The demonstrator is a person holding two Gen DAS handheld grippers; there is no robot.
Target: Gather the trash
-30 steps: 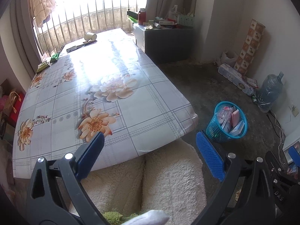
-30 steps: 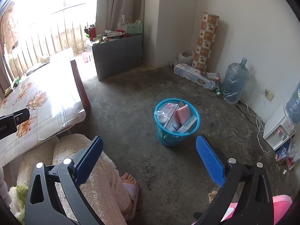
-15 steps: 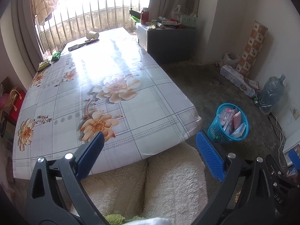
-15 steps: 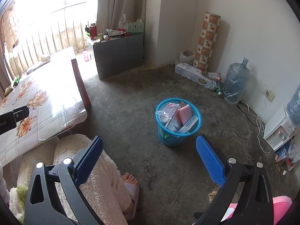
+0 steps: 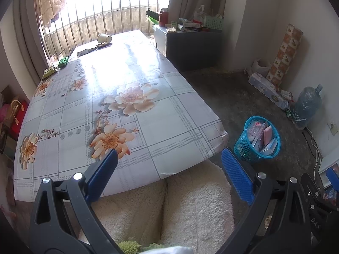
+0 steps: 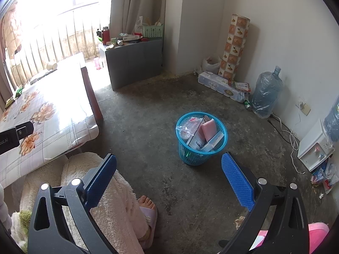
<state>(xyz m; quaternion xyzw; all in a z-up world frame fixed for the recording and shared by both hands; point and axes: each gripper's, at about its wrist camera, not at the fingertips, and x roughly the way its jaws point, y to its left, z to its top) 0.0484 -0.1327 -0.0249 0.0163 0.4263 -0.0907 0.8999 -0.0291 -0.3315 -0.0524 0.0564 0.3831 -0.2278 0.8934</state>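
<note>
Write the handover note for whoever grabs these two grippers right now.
Left gripper: jaws open, empty, above the near table edge.
Right gripper: jaws open, empty, facing the floor.
Blue basket stands on the floor right of the table, already holding boxes and wrappers.
Left on the table's far end: paper cup on its side, two green packets, a dark flat item too small to identify.
Next, probably: carry those to the basket.
</note>
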